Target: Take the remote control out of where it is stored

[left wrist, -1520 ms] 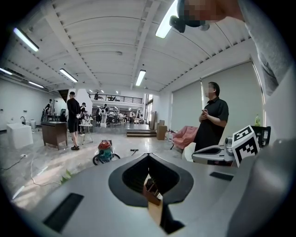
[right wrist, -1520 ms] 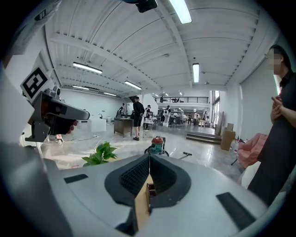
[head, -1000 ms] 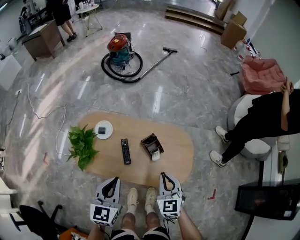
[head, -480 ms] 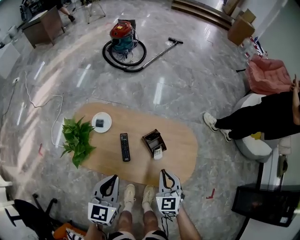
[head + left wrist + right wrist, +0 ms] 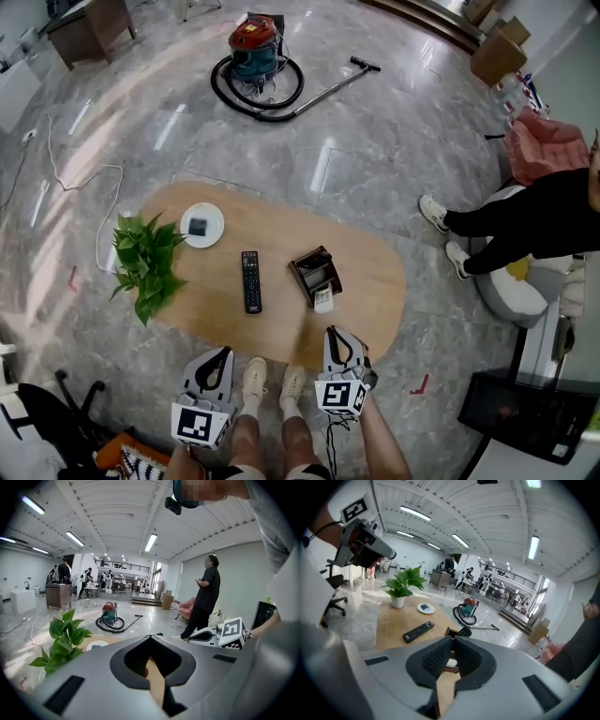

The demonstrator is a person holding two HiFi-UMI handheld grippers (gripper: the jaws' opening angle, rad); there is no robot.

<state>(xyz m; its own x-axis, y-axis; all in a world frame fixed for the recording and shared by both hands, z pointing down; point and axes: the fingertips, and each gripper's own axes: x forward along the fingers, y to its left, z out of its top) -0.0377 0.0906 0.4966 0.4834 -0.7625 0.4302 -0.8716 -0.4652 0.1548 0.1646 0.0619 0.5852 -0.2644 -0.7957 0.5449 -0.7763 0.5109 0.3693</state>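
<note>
Grey-shelled, the left gripper (image 5: 225, 354) and right gripper (image 5: 334, 334) hang at the lower edge of the head view, just off the desk's (image 5: 366, 281) near rim. Each has its jaws pressed together on nothing. Above the right one, at the desk's middle, the brown holder (image 5: 309, 265) has a white remote control (image 5: 323, 299) poking from its near end. A black remote (image 5: 250, 280) lies flat to its left. Against a second ago, nothing on the desk has shifted. Desk and vacuum cleaner (image 5: 255, 42) sit higher in the frame, and the right gripper's marker cube looks more tilted.
</note>
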